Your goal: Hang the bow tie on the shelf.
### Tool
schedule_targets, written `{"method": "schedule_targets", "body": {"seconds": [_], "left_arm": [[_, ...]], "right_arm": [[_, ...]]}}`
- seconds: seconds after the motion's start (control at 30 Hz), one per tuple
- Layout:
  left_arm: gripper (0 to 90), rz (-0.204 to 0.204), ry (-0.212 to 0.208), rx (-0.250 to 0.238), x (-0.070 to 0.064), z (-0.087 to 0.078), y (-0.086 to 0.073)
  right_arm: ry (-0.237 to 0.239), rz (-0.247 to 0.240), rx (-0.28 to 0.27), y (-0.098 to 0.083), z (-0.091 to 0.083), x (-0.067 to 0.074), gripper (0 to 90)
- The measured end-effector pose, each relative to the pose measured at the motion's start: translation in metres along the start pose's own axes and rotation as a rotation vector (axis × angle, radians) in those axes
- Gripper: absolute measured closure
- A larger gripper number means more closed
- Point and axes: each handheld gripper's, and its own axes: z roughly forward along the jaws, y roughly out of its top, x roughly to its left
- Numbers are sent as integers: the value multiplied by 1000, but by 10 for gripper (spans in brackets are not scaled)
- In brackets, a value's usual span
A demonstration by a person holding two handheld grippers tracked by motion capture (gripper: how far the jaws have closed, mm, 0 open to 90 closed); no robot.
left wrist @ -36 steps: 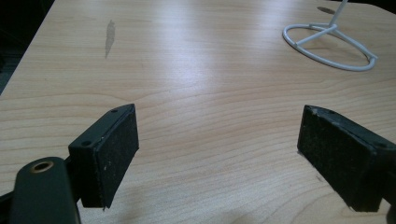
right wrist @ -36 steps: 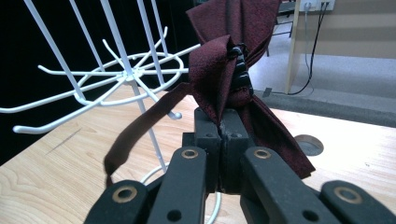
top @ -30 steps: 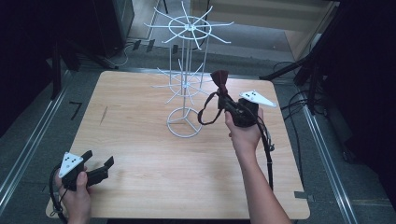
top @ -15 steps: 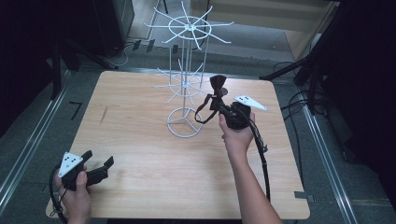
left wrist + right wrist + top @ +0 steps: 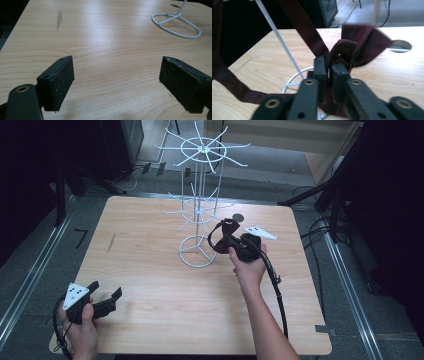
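My right gripper (image 5: 226, 241) is over the middle of the wooden table (image 5: 150, 270), just right of the white wire display stand (image 5: 199, 215). It grips a dark red bow tie (image 5: 225, 232). In the right gripper view the two black jaws stand nearly together with the tie's fabric (image 5: 342, 50) pinched between the pads. The jaws have just been opening a little, yet the cloth still sits between them and the pads still press on it.

The tie's bow part sits above and beyond the jaw tips. Its neck strap (image 5: 227, 75) loops away to the left in that view and passes in front of the stand's ring base (image 5: 292, 82). In the high view the strap hangs as a dark loop beside the stand's round foot; I cannot tell whether it touches the wire. The stand's upright pole (image 5: 277, 40) runs slanted across the right gripper view, close to the strap.

A round hole in the table (image 5: 239, 217) lies just behind the tie.

My left gripper (image 5: 105, 299) rests low at the near left corner of the table, well apart from the stand and the tie. Its jaws are spread wide with nothing between them: in the left gripper view I see bare wood (image 5: 112, 62) between the two pads (image 5: 62, 80), and the stand's ring base (image 5: 177, 25) far off at upper right.
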Motion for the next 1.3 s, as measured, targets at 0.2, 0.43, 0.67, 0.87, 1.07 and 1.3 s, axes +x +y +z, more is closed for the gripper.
{"method": "schedule_targets", "body": {"seconds": [0.2, 0.43, 0.67, 0.87, 1.07, 1.3], "left_arm": [[134, 1, 0, 1, 0, 0, 0], [134, 0, 0, 0, 0, 0, 0], [135, 2, 2, -3, 0, 0, 0], [136, 5, 3, -4, 0, -1, 0], [137, 4, -2, -14, 0, -2, -1], [136, 1, -8, -20, 0, -3, -1]], "right_arm": [[15, -20, 50, -5, -3, -4, 478], [8, -17, 58, -9, -16, -10, 337], [24, -24, 57, -13, -29, -12, 259], [32, -30, 78, -15, -39, -12, 178], [33, -32, 86, -20, -53, -9, 159], [-3, -54, 99, -37, -70, -15, 153]]}}
